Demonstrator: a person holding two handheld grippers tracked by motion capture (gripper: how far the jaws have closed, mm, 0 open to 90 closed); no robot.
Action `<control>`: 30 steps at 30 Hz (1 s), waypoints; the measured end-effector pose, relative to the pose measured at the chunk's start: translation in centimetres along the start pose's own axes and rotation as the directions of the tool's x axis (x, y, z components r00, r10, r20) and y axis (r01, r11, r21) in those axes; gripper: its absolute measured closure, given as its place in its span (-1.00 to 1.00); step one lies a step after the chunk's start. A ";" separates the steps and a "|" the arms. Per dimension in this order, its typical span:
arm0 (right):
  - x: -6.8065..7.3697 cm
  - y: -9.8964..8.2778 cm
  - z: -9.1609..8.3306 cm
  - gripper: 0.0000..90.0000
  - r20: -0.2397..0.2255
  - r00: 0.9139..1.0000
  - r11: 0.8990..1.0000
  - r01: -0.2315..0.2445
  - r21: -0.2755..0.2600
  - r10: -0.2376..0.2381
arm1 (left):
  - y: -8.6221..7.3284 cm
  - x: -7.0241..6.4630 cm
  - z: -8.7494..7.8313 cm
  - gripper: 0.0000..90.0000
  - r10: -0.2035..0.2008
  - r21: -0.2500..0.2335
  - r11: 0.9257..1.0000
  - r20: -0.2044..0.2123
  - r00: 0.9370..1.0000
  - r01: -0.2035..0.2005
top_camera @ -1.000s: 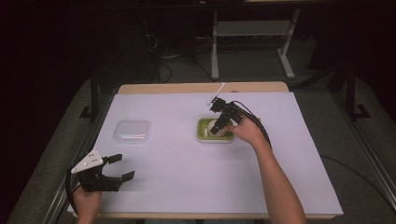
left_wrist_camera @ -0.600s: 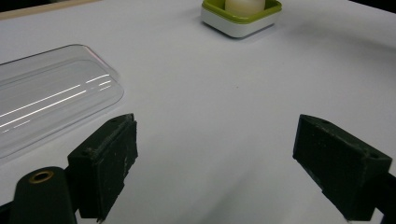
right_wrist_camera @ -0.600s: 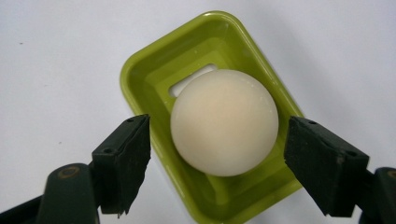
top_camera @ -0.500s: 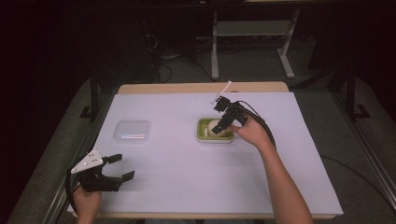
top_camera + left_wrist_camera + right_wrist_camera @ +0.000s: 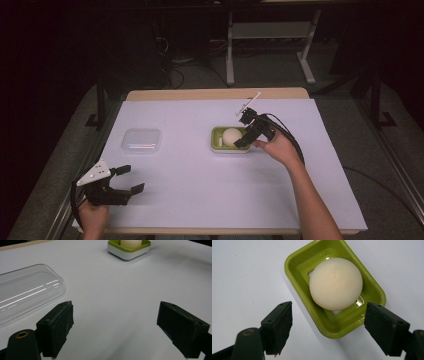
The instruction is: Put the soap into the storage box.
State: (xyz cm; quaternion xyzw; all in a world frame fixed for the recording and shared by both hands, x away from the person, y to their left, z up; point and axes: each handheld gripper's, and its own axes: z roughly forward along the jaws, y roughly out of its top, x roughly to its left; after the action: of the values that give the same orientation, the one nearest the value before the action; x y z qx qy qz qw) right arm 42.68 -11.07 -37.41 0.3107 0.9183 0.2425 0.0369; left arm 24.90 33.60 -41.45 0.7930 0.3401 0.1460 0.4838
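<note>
Nearest to me, my left gripper [image 5: 121, 181] sits low at the near left corner of the white table cover [image 5: 180, 200], jaws spread wide with nothing between them; I judge it is parked there to stay out of the way while the other hand works. Just beyond it, in the left gripper view, the clear plastic lid [image 5: 26, 293] lies flat on the cover, well apart from the dish; I take it for the cover of that dish, set aside so the contents can be reached.

Farther out, near the middle of the table, my right gripper [image 5: 243, 138] hangs over the near right edge of the green soap dish [image 5: 216, 140]; its jaws stand open on either side of the dish's near end, gripping nothing. The round cream soap [image 5: 335, 283] rests inside the dish, on its raised inner tray [image 5: 359, 301]; to me the wide jaw spacing suits a grasp on the soap or on the dish's short side, though I cannot tell which is meant. The dish has a white base [image 5: 128, 255].

I can read no brand, label or writing on the lid, the dish or the soap.
</note>
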 end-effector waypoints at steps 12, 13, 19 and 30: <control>0.4 -2.1 -0.6 -0.52 -0.010 1.000 1.000 -0.016 -0.022 0.015 | 0.0 -0.1 0.1 -0.71 0.007 0.002 1.000 0.000 1.000 -0.007; 0.4 -2.1 -0.6 -0.52 -0.010 1.000 1.000 -0.016 -0.022 0.015 | 0.0 -0.1 0.1 -0.71 0.007 0.002 1.000 0.000 1.000 -0.007; 0.6 -3.2 -1.0 -0.52 -0.013 1.000 0.999 -0.023 -0.033 0.023 | 0.0 -0.1 0.1 -0.71 0.004 -0.001 1.000 0.000 1.000 -0.004; 1.0 -5.5 -1.4 -0.52 -0.015 0.999 0.998 -0.031 -0.049 0.030 | 0.0 -0.1 0.2 -0.71 0.010 0.005 1.000 -0.001 1.000 -0.010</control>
State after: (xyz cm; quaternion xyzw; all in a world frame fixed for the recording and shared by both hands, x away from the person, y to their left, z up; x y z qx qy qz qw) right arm 38.51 -14.82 -38.69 0.3219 0.9075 0.2677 0.0341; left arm 24.89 33.39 -41.55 0.7959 0.3368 0.1481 0.4808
